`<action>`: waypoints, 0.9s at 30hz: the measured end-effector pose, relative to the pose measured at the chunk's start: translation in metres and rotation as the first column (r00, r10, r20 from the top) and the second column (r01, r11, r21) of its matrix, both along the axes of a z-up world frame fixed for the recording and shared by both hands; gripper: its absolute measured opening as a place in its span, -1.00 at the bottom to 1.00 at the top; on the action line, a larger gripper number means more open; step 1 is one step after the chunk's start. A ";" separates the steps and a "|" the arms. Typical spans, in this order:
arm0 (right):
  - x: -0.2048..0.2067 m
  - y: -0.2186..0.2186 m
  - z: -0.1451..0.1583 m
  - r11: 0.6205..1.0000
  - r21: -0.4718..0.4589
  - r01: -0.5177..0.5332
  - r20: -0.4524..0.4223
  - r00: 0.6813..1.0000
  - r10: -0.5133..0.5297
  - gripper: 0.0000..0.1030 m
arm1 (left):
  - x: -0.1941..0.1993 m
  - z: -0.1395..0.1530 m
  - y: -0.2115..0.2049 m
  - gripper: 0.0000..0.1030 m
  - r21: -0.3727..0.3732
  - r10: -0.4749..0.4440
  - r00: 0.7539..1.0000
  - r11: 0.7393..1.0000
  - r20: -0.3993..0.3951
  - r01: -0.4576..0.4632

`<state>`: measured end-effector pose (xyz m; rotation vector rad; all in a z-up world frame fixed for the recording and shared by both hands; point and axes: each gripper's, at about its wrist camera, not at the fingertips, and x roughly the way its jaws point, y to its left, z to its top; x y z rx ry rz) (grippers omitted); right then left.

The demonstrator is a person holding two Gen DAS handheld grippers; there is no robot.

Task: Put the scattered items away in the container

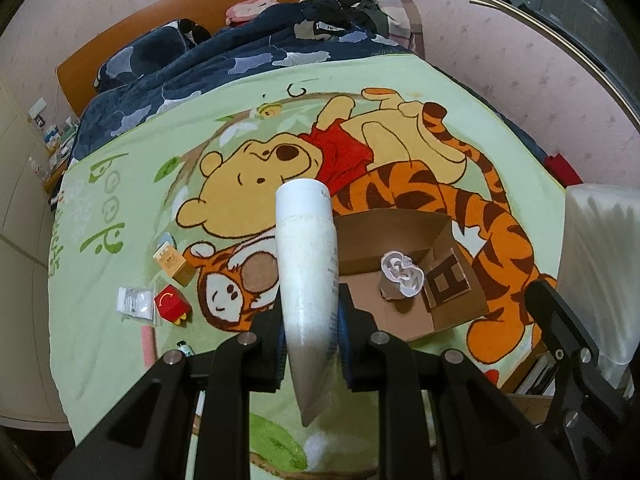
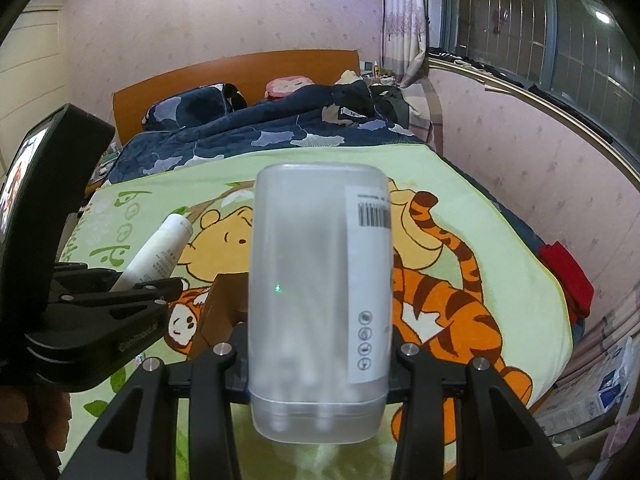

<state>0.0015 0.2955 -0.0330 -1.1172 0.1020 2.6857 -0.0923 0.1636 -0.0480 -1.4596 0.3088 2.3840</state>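
Note:
My left gripper is shut on a white squeeze tube, cap pointing away, held above the bed just left of the open cardboard box. A white crumpled item lies in the box. My right gripper is shut on a frosted translucent plastic case with a barcode label, held upright above the bed. The left gripper and its tube show at the left of the right wrist view; the box is mostly hidden behind the case.
On the green cartoon blanket left of the box lie an orange carton, a red toy box, a clear packet, a pink strip and a small tube. A dark quilt covers the far bed.

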 end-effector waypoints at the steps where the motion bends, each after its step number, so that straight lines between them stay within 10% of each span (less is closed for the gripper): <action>1: -0.001 -0.001 -0.001 1.000 0.001 -0.002 0.001 1.000 0.002 -0.20 | -0.002 -0.002 0.000 -0.59 -0.003 0.004 1.000 1.000 0.003 -0.004; 27: -0.061 0.018 -0.070 0.997 -0.035 -0.073 0.167 0.983 0.078 -0.20 | -0.047 -0.083 0.027 -0.59 -0.133 0.032 0.992 0.991 0.123 -0.015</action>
